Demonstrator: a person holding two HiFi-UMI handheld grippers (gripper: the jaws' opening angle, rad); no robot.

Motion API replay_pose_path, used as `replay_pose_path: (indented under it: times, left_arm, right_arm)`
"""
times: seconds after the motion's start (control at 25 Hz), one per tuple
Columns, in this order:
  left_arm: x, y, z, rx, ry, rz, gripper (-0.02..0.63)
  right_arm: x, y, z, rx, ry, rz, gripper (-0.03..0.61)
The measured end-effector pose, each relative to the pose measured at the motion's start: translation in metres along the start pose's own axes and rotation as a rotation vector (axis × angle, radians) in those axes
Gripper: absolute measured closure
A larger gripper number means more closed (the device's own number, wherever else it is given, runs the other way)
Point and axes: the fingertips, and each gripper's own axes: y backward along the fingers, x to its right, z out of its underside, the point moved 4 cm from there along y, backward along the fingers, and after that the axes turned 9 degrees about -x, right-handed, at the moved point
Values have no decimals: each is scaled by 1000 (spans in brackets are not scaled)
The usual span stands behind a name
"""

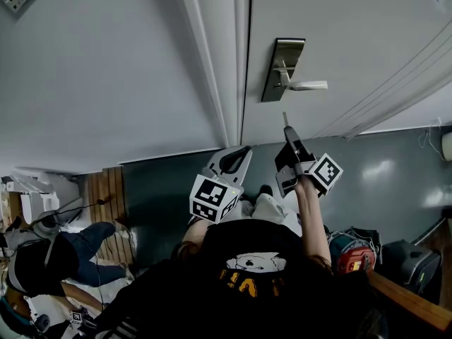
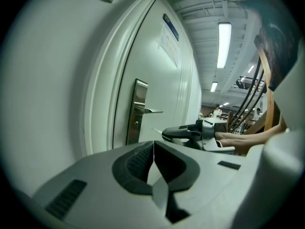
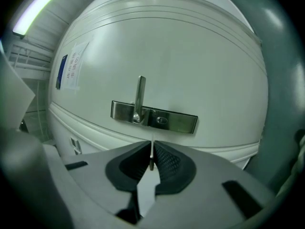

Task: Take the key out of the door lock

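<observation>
A steel lock plate [image 1: 282, 69] with a lever handle [image 1: 308, 85] is on the white door [image 1: 339, 41]. My right gripper [image 1: 288, 134] is just short of the plate, shut on the thin metal key [image 1: 285, 119], whose blade sticks out toward the door and touches nothing. In the right gripper view the key [image 3: 151, 152] stands edge-on between the pads, and the keyhole [image 3: 162, 120] in the plate [image 3: 181, 123] is bare. My left gripper [image 1: 240, 154] hangs lower and left, shut with nothing in it. The left gripper view shows the right gripper [image 2: 190, 132] beside the lock plate [image 2: 137, 109].
The door frame [image 1: 229, 62] runs down left of the plate, with a grey wall [image 1: 106, 69] beyond it. A seated person [image 1: 49, 260] is at the lower left. A red object [image 1: 351, 254] and a dark bag [image 1: 406, 260] sit on the floor at the right.
</observation>
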Motion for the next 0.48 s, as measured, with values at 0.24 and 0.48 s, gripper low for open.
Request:
replay_pose_path:
  times: [0.24,0.48]
  left_arm:
    - [14,4,5,-3,-2,22,604]
    - [22,-13,13,-24,1,50,604]
  right_arm:
    - [-18,29,12,-31,76,-3,558]
    - [-6,52,16,-69,141,48,557]
